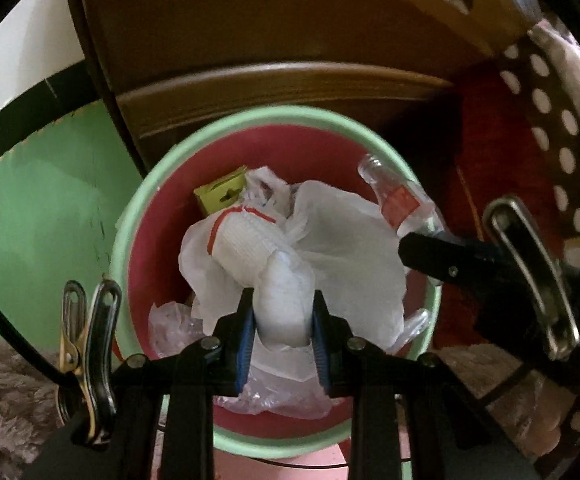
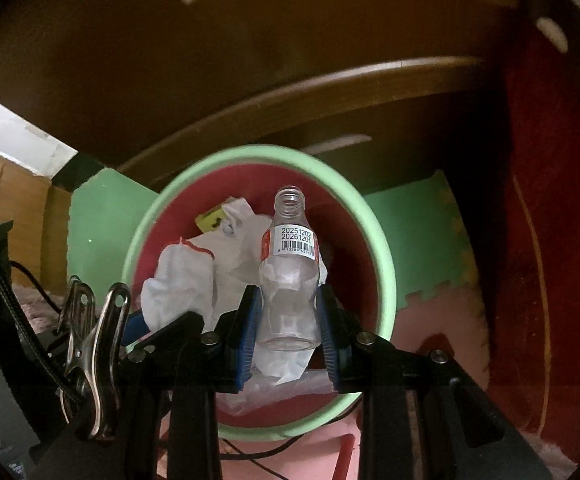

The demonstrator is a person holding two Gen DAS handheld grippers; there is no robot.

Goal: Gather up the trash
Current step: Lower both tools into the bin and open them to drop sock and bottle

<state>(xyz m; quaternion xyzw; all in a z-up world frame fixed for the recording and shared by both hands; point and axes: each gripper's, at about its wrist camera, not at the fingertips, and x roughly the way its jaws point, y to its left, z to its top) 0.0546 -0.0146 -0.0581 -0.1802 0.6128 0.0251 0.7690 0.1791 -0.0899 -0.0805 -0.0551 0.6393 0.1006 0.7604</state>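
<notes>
Both grippers are over the bin, each holding something. Closest up, the left gripper (image 1: 283,320) has its blue pads (image 1: 245,350) squeezed on a white glove (image 1: 268,268), a knit one with a red line round the cuff; its long axis runs away from the gripper with the cuff end pointing up-left over the bin. The right gripper (image 2: 290,332) is clamped on the lower body of a clear plastic bottle (image 2: 290,280), no cap, held with its open neck pointing away from the fingers and its base nearest them. Its white sticker reads 20251202 over 20261201, with a barcode below that's too small for me to read fully, and there's a red label wrapped beside it.

Under both sits the trash bin (image 1: 158,184), mint green rim, red inside, already holding crumpled white plastic bags (image 1: 353,240) and a yellow-green card package (image 1: 222,196) at the far side.

Floor is green and pink foam puzzle mat (image 2: 417,236), fuzzy rug (image 1: 2,400) at the near left. Behind the bin is brown wooden furniture (image 1: 274,40), and a polka-dot cloth (image 1: 549,120) hangs on the right.
</notes>
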